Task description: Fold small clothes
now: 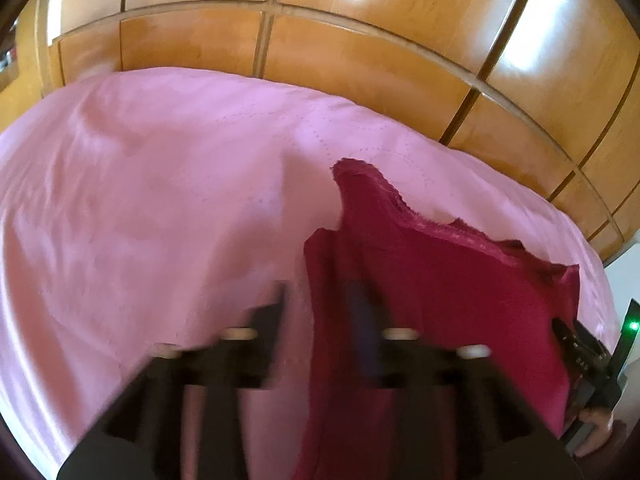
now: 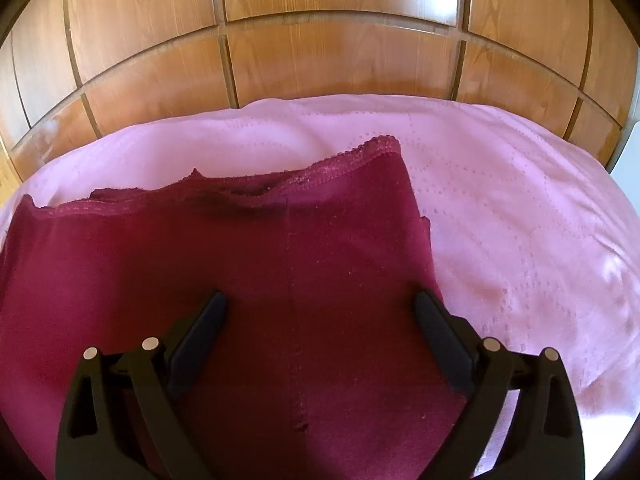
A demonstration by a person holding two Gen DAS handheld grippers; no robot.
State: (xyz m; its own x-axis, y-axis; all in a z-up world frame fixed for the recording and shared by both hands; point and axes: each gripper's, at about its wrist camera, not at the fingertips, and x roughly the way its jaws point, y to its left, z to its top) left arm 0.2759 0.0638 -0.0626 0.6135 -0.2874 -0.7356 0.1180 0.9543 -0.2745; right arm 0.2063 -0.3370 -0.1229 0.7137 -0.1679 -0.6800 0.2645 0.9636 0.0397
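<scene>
— Right claw [image 2: 320, 308]? Spread wide, released, above the maroon garment [image 2: 248, 264].
— Left claw [image 1: 320, 312]? Blurred; cannot tell. Garment lies flat on the pink bedspread [image 2: 520, 208].

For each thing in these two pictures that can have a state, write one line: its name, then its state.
Maroon garment: lying on the sheet, lace edge rumpled, not yet folded.
Pink sheet: spread, lightly wrinkled.
Right gripper: open over the garment.
Left gripper: blurred, partly open at the garment's edge.
Wooden wardrobe doors: shut.
</scene>
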